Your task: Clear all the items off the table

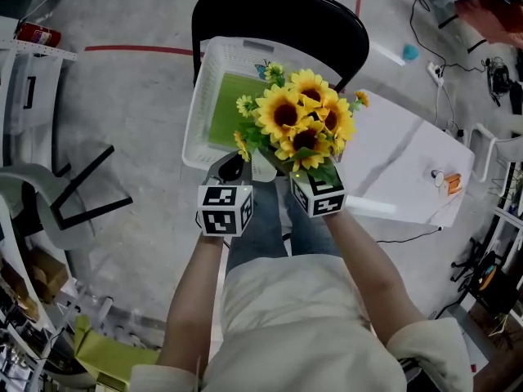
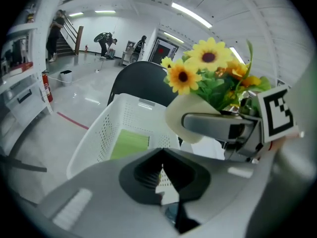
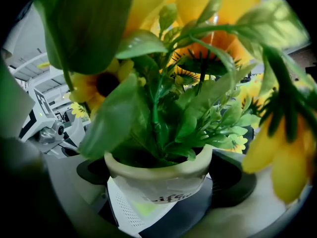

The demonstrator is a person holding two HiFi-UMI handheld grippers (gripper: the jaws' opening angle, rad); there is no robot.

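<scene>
Head view: both forearms reach straight ahead from the body, side by side, toward a white basket (image 1: 204, 113) that sits on a black chair (image 1: 278, 11). The left gripper (image 1: 231, 168) tilts down, its jaws pressed together with nothing between them. The right gripper (image 1: 304, 172) has its jaws clamped on the cream pot (image 3: 158, 177) of sunflowers (image 1: 302, 121). The pot is upright over the basket's near corner, clear of the white table (image 1: 400, 162) at the right.

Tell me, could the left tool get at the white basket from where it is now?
Probably yes. The white basket sits open-topped just ahead of the shut, empty left tool, with nothing between them; the flower pot hangs off to one side.
</scene>
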